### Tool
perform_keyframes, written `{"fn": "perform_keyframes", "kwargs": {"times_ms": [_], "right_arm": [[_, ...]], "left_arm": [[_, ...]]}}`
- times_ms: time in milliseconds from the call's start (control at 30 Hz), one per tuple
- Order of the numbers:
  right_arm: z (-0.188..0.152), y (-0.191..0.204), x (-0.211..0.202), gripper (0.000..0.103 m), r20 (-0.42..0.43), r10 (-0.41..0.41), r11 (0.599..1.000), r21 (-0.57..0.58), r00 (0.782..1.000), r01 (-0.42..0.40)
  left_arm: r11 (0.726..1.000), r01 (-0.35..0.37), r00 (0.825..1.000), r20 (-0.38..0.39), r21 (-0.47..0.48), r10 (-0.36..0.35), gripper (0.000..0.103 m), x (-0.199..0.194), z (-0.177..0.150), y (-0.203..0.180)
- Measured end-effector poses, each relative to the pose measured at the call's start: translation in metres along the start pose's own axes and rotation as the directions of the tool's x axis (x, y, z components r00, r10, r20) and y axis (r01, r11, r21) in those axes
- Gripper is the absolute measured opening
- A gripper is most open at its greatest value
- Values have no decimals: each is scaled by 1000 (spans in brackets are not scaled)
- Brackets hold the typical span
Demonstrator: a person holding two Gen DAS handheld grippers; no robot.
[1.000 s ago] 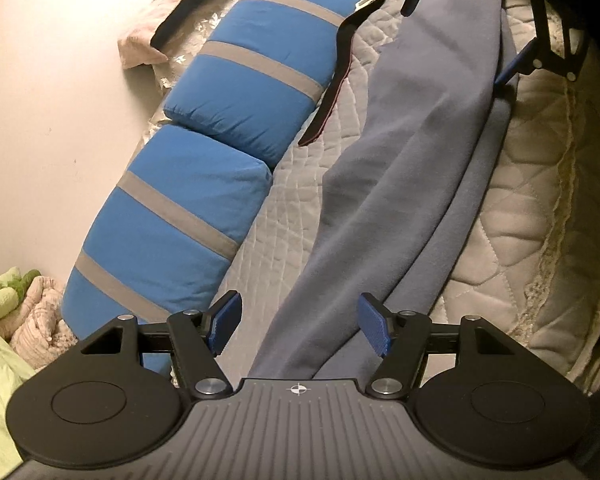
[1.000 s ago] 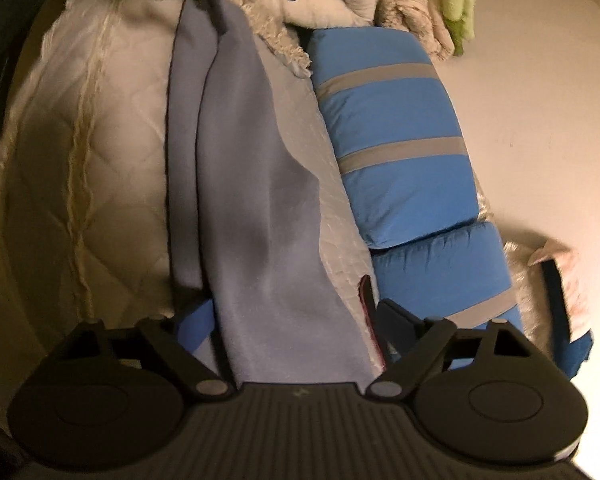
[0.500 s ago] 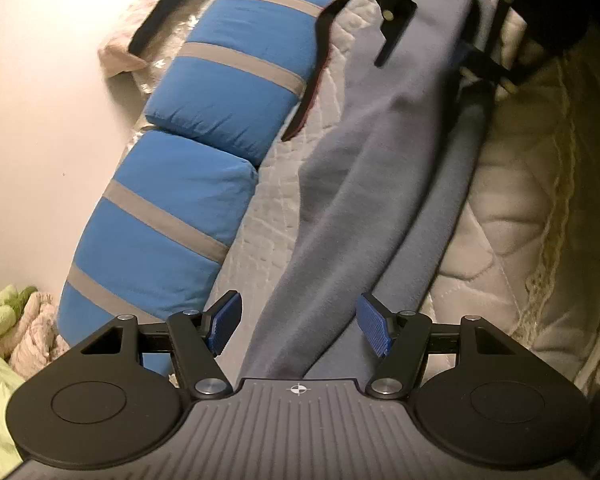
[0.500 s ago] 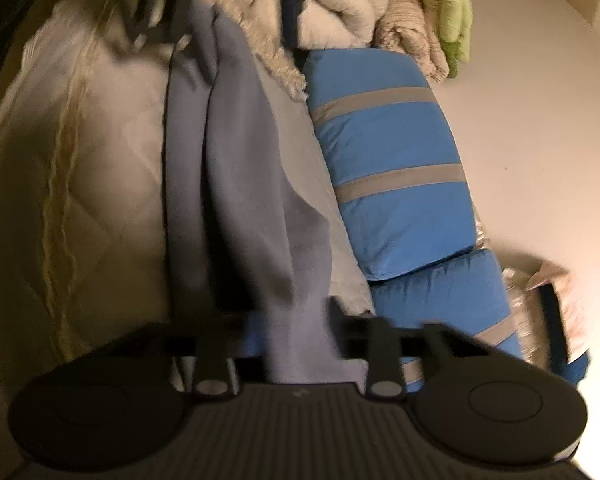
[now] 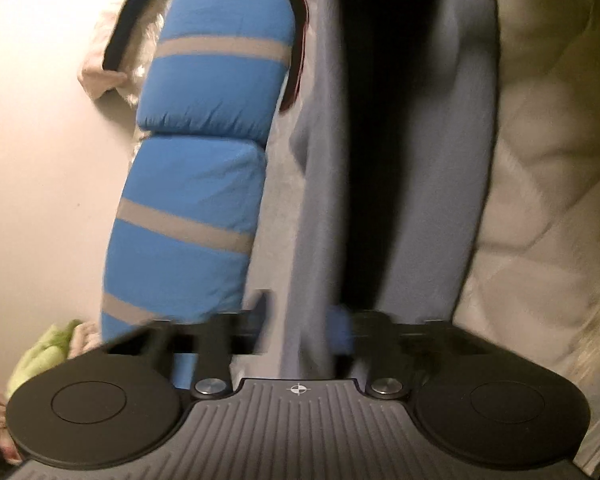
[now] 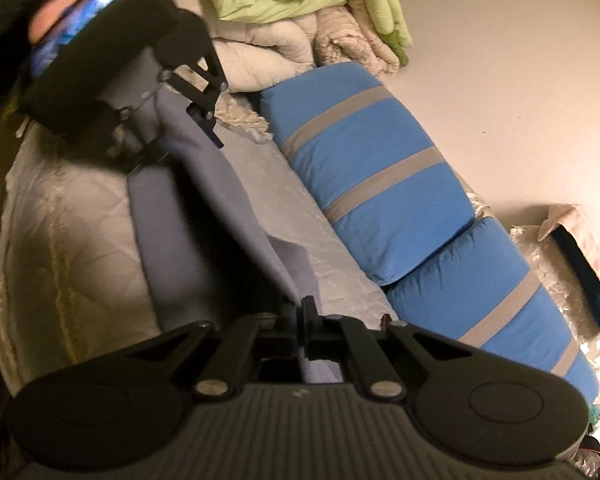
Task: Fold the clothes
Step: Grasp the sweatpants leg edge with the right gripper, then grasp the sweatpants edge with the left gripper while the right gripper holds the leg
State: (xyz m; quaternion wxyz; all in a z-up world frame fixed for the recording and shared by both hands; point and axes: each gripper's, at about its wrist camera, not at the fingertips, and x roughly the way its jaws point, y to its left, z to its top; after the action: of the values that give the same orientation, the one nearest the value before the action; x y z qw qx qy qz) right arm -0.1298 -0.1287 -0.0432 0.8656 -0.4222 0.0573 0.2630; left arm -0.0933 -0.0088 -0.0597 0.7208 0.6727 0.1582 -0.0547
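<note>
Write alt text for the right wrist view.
The right gripper is shut on a grey-blue garment stretched over a quilted mattress; the left gripper holds its far end. Blue striped cushions lie alongside.

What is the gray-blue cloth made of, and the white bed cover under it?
The gray-blue cloth looks like soft, matte fleece or sweatshirt knit: it hangs in thick, rounded folds with no shine. The white bed cover looks like padded quilted fabric with a slight sheen: stitched lines make puffy diamond shapes. The exact fibres cannot be told.
</note>
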Motion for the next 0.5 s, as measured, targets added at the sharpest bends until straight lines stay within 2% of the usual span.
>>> {"fn": "perform_keyframes", "kwargs": {"times_ms": [33,67,200,500], "right_arm": [[-1,2,-1,13,-1,7,1000,-8,1000,-7],[-2,5,-1,12,-3,13,1000,-19,1000,-13],[-4,16,-2,5,-15,31,996,-78,999,-32],[-10,32,-1,3,-75,92,983,-154,993,-103]], "left_arm": [[1000,-5,1000,-7,15,5,8,0,-2,0],[1000,-5,1000,-16,30,6,3,-1,-4,-1],[996,4,1000,-25,94,-1,3,-13,-8,-4],[981,92,995,-39,171,-87,3,-34,-13,-14]]}}
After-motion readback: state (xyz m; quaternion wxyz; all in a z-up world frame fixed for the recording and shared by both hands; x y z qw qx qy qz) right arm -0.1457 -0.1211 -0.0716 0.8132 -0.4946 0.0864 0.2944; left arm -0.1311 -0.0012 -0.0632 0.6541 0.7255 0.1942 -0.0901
